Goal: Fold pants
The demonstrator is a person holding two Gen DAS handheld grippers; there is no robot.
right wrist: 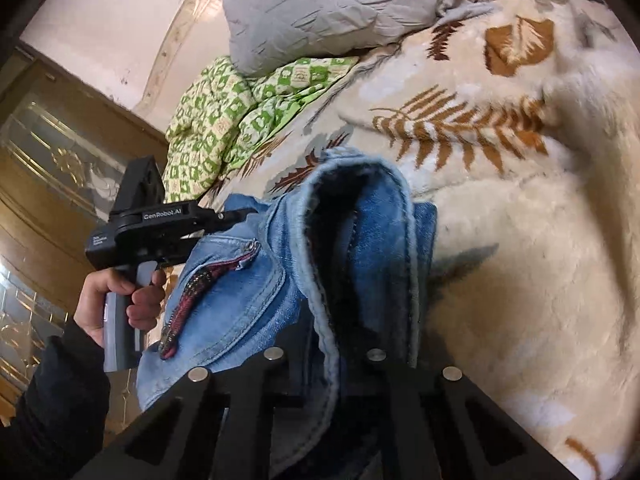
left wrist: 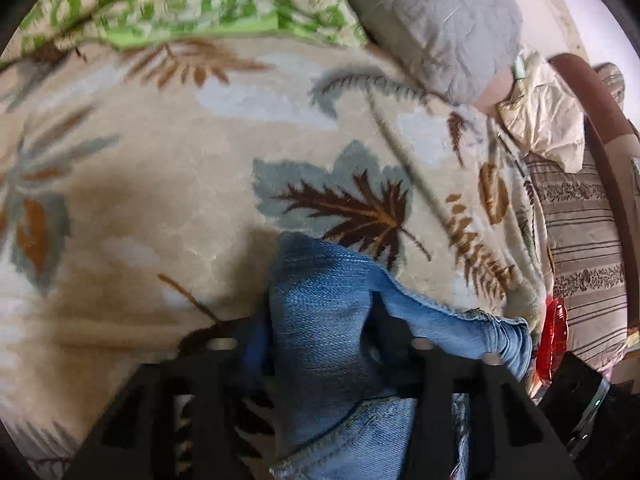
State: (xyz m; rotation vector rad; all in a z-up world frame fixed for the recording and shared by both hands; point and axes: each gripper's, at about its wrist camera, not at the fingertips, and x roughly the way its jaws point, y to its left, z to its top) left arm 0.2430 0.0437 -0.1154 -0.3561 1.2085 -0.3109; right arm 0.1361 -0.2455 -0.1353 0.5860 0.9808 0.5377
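The blue denim pants [left wrist: 320,320] hang bunched between my two grippers above a cream leaf-patterned blanket [left wrist: 180,160]. My left gripper [left wrist: 320,344] is shut on a fold of the denim. My right gripper [right wrist: 324,354] is shut on the waistband edge of the pants [right wrist: 360,248]; a pocket with a dark red zipper [right wrist: 200,288] shows to its left. In the right wrist view the left gripper's black body [right wrist: 160,228], held by a hand, pinches the far side of the pants.
A grey pillow [right wrist: 328,12] and a green checked quilt [right wrist: 224,120] lie at the head of the bed. A striped mattress edge [left wrist: 580,240] and a red object [left wrist: 554,340] are at the right. A wooden door [right wrist: 60,168] stands beyond the bed.
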